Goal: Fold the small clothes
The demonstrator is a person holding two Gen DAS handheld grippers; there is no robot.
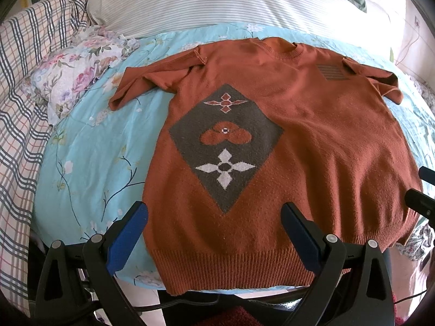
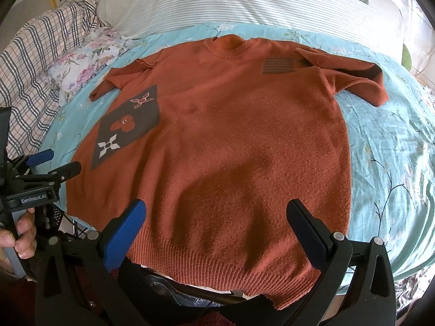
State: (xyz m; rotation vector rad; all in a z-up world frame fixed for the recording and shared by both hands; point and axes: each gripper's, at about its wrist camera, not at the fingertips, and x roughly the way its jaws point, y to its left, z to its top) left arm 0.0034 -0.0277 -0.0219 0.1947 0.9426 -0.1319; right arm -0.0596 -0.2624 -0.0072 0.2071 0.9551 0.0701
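Sweater (image 1: pixel 285 125): rust-orange knit, spread flat front-up on the floral sheet (image 1: pixel 89 168), ribbed hem at the bed's near edge, collar toward the striped pillow (image 1: pixel 217 2).
Motif: grey diamond (image 1: pixel 225 141) with flowers, on the sweater's left half.
Left gripper (image 1: pixel 214 214): spread wide over the hem, holding nothing.
Right gripper (image 2: pixel 216 212): spread wide over the hem, empty.
Hand (image 2: pixel 23 233): gripping the left gripper's handle.

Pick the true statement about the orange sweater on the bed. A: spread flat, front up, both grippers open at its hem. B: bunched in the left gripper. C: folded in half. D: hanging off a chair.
A: the orange sweater lies spread flat with its diamond pattern up, and the left gripper and right gripper are open at the hem.
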